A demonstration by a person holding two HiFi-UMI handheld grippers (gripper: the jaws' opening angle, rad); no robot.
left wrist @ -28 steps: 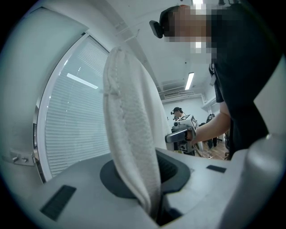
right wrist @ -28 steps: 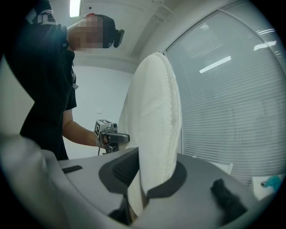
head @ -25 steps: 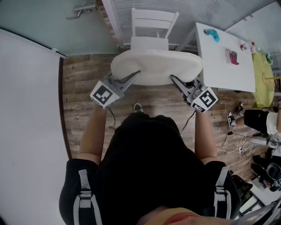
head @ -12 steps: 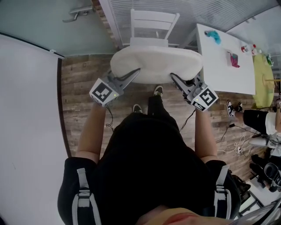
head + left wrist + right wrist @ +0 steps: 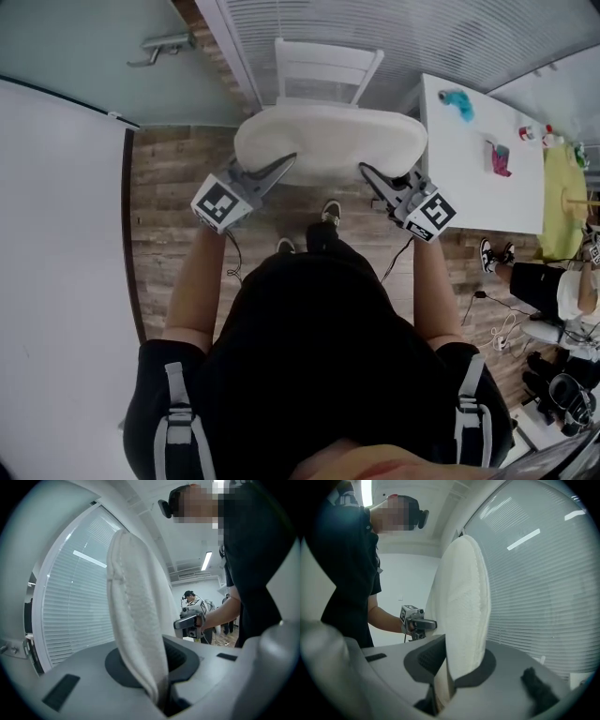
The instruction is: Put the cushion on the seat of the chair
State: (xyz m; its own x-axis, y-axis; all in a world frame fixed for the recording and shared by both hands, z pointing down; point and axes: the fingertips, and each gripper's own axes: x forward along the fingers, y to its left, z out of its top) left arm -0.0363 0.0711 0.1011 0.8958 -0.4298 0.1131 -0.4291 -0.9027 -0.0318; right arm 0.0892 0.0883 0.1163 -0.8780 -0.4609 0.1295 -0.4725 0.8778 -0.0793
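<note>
Wood-plank floor (image 5: pixel 169 216), brown, worn look. White chair (image 5: pixel 323 66) stands on it, back toward the blinds (image 5: pixel 422 33). White table (image 5: pixel 473 187) stands on the floor too, just right of the chair. On the tabletop: teal object (image 5: pixel 454 97) near the far edge, pink-magenta object (image 5: pixel 499 157) further right, small red-and-white bits (image 5: pixel 534 133) at the corner, possibly bottles. Yellow-green surface (image 5: pixel 561 183) next to the table. White cables (image 5: pixel 502 323) lie loose on the floor, right side.
</note>
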